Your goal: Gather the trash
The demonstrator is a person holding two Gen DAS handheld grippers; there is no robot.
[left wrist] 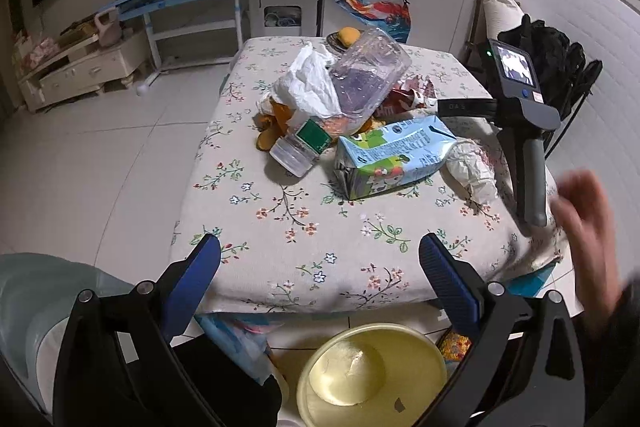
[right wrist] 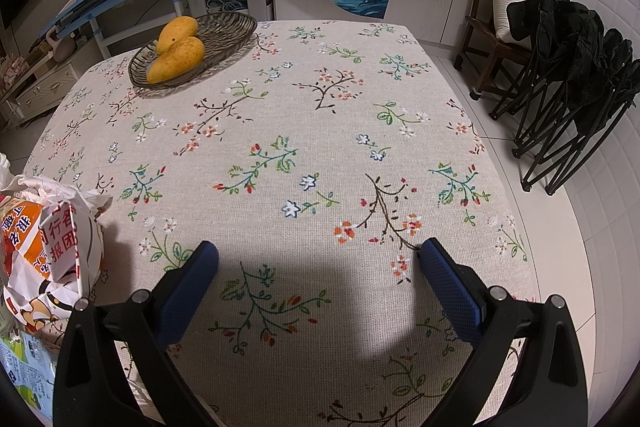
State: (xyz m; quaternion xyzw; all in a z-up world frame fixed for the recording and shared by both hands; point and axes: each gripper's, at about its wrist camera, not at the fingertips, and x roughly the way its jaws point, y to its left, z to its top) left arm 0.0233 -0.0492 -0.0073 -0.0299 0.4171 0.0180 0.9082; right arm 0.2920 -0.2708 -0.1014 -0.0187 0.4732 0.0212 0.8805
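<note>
- Left gripper (left wrist: 320, 259) hangs wide open at the near table edge; trash pile sits far ahead: milk carton (left wrist: 394, 155), clear bottle (left wrist: 366, 75), white bag (left wrist: 312, 79). A hand (left wrist: 588, 219) at right is blurred.
- Right gripper (right wrist: 318, 265) stands open over bare tablecloth (right wrist: 320, 107); crumpled wrappers (right wrist: 52, 251) at left are cut off.

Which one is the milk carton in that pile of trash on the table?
Find the floral table and the trash heap in its middle. At the heap's near right edge lies the carton, on its side. It is the only box shape there, light blue and green with cartoon pictures, beside a clear bottle with a green label.
</note>
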